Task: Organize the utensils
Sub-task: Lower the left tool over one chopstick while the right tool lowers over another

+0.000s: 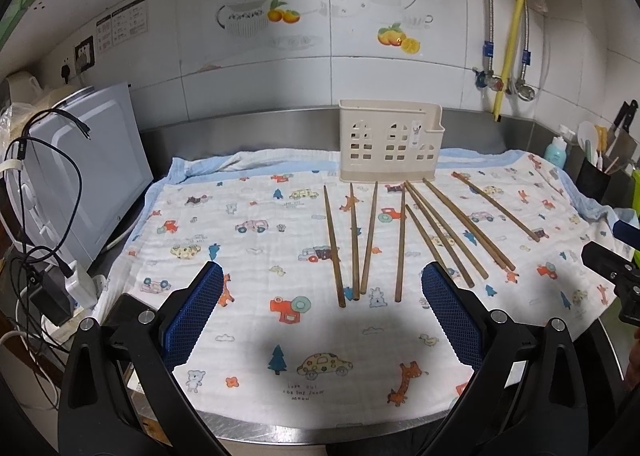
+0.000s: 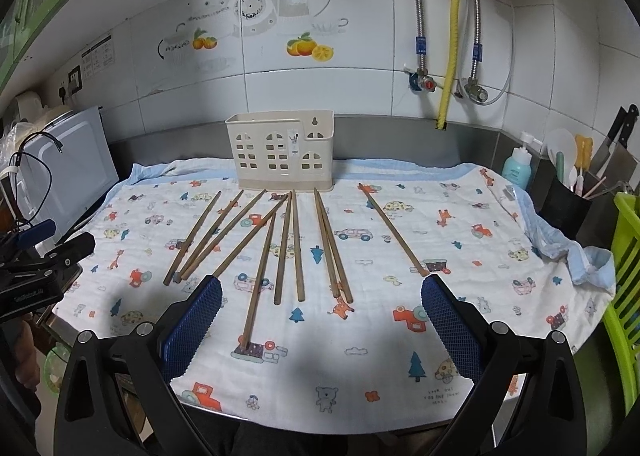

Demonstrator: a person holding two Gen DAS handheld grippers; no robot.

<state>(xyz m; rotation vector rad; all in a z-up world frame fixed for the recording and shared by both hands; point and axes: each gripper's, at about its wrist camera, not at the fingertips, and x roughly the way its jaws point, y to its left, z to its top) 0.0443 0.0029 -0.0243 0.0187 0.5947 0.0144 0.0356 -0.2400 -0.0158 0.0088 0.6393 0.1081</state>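
At the far left a pale, flat-sided appliance (image 1: 92,159) with dangling black cables (image 1: 40,191) stands on the steel surface (image 1: 280,123), beside a soft, crinkled cotton cloth (image 1: 240,256) printed with cars, trees and giraffes. The left tongs (image 1: 322,292) hover spread wide and empty above the cloth's near edge, their blue pads (image 1: 196,316) finely ribbed. Slim brown wooden chopsticks (image 1: 400,240) lie loose on the cloth, fanned out, some crossing. Behind them, near the tiled wall, stands a cream plastic holder (image 1: 390,145) with window-shaped cutouts. The right tongs (image 2: 322,294) likewise hang agape, gripping nothing. Rightmost sits a green slatted plastic rack (image 2: 624,296).
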